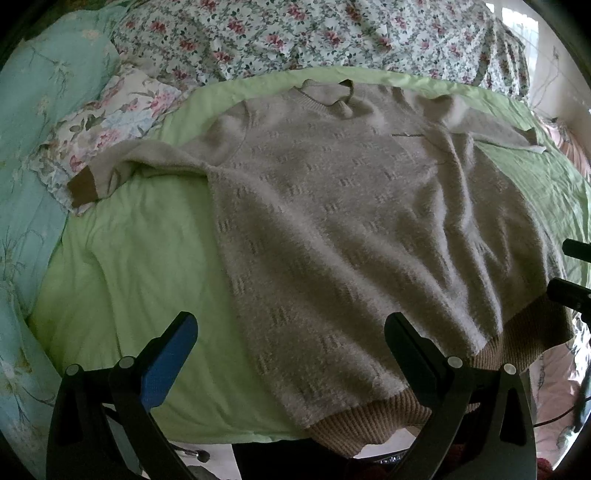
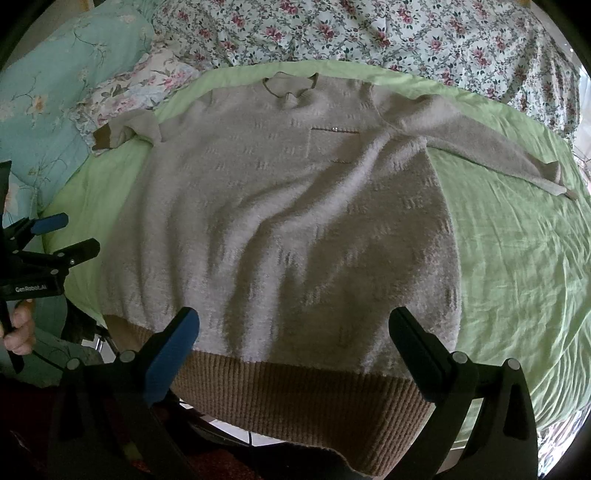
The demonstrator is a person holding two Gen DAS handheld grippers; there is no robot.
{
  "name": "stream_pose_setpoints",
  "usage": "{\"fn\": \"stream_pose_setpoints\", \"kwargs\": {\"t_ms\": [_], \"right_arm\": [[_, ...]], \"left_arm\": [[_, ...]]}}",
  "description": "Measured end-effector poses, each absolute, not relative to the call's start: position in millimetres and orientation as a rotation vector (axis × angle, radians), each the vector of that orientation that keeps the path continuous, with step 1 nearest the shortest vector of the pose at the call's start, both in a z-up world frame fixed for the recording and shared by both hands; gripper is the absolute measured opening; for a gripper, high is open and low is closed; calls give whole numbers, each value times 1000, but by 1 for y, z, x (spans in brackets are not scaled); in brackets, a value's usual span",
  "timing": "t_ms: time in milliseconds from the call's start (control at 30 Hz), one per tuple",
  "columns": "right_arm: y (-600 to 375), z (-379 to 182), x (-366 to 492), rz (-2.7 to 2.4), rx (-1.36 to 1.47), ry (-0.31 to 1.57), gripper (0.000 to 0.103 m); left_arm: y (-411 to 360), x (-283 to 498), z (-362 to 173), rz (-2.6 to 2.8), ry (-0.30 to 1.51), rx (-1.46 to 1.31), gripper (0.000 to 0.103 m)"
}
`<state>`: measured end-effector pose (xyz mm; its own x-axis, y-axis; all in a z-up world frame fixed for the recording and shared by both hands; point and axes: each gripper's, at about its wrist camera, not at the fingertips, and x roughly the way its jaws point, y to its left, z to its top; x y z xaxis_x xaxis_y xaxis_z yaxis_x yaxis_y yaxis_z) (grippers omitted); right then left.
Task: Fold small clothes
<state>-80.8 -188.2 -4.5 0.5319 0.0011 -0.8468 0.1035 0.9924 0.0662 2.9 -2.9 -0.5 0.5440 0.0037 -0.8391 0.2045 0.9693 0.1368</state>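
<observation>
A fuzzy beige sweater (image 1: pixel 332 206) with a brown ribbed hem lies spread flat, front up, on a green sheet (image 1: pixel 140 266); it also shows in the right wrist view (image 2: pixel 288 206). Both sleeves stretch outward; its hem (image 2: pixel 295 398) hangs over the near bed edge. My left gripper (image 1: pixel 291 354) is open and empty, hovering over the hem's left part. My right gripper (image 2: pixel 295 343) is open and empty, just above the hem's middle. The left gripper also shows at the left edge of the right wrist view (image 2: pixel 64 236).
A floral quilt (image 2: pixel 369 33) lies bunched along the far side. A turquoise pillow (image 1: pixel 48 88) and a floral pillow (image 1: pixel 110 114) sit at the far left, under the left cuff (image 1: pixel 83 186). Green sheet (image 2: pixel 517 251) extends right of the sweater.
</observation>
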Motion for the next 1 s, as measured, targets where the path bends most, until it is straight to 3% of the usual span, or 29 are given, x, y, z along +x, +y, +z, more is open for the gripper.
{"fn": "stream_pose_setpoints", "kwargs": {"t_ms": [1000], "right_arm": [[-200,0,-81,-65,134,927,102]], "left_arm": [[-1,5,-1,-115,911,216,102]]}}
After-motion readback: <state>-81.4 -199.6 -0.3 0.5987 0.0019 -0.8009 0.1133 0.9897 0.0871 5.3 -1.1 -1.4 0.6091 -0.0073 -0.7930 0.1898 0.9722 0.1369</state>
